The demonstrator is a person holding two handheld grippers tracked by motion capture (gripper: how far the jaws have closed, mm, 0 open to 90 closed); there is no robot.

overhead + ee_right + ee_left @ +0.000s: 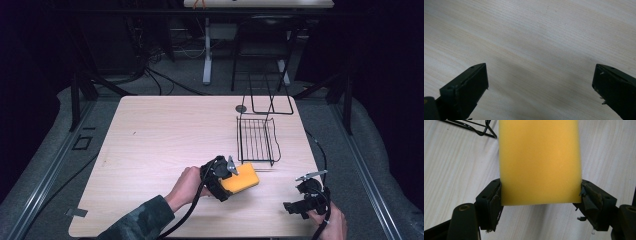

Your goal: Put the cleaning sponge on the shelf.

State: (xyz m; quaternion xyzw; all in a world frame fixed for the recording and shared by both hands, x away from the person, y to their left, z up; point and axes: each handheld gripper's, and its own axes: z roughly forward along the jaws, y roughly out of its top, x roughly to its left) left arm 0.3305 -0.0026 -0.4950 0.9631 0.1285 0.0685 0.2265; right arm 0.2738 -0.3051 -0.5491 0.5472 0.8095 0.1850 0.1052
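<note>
A yellow sponge block [241, 178] lies near the front of the wooden table [160, 135], just in front of a black wire rack [256, 140]. My left gripper [226, 181] is shut on the sponge [540, 162]; its two black pads press the block's near end from both sides. A hand and camouflage sleeve hold that gripper from the lower left. My right gripper [295, 206] is at the front right corner of the table, open, with bare wood between its jaws [540, 82].
The wire rack's upright frame [270, 95] stands at the table's back right, beside a small dark disc [241, 108]. Cables trail off the table's right and front edges. A chair and desk legs stand on the floor beyond.
</note>
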